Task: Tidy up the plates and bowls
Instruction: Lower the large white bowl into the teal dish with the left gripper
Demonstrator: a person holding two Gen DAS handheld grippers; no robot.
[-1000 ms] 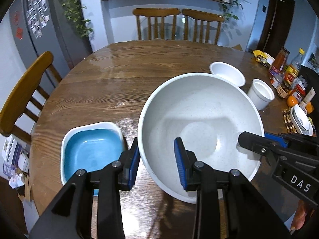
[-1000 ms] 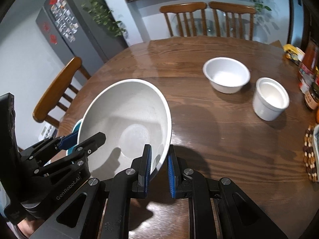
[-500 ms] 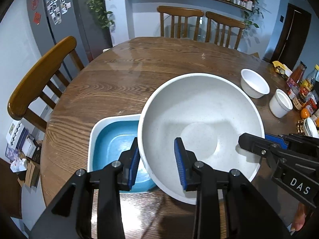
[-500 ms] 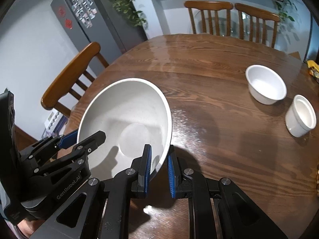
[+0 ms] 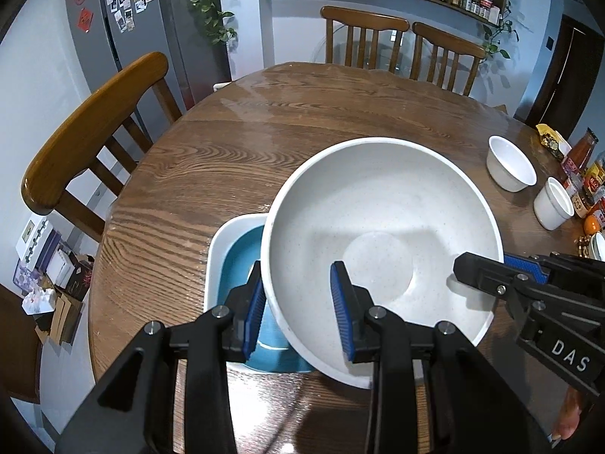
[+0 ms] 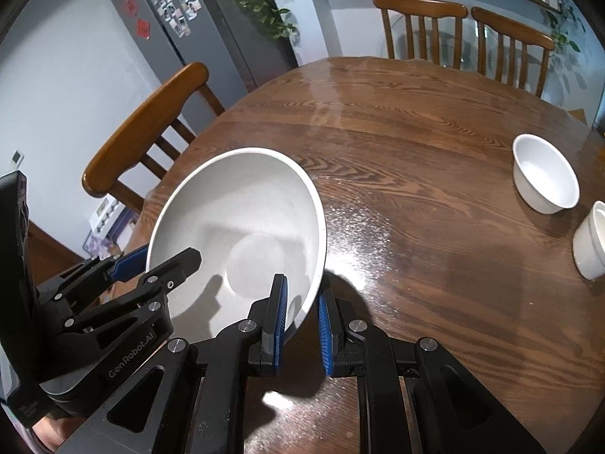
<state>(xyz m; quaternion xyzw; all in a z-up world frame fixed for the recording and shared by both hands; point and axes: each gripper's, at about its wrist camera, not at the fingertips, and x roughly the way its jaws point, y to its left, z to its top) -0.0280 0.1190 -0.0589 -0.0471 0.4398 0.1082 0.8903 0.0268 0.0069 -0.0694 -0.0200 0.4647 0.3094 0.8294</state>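
A large white speckled bowl [image 5: 378,234] is held above the wooden table by both grippers. My left gripper [image 5: 297,314] is shut on its left rim, one pad inside and one outside. My right gripper [image 6: 302,314] is shut on its right rim, and it also shows at the right of the left wrist view [image 5: 503,268]. The bowl [image 6: 242,227] hangs over a square blue dish with a white rim [image 5: 234,261] near the table's front left edge, covering its right part. A small white bowl [image 5: 510,168] and a white ramekin [image 5: 552,204] stand at the far right.
The round wooden table [image 5: 302,125] has chairs at the left [image 5: 87,140] and far side [image 5: 363,34]. Sauce bottles and jars [image 5: 586,174] crowd the right edge. The small white bowl [image 6: 544,174] and the ramekin [image 6: 591,242] also show in the right wrist view.
Both grippers have carried the large bowl to the left. It was beside the blue dish and now hangs over the dish's right part.
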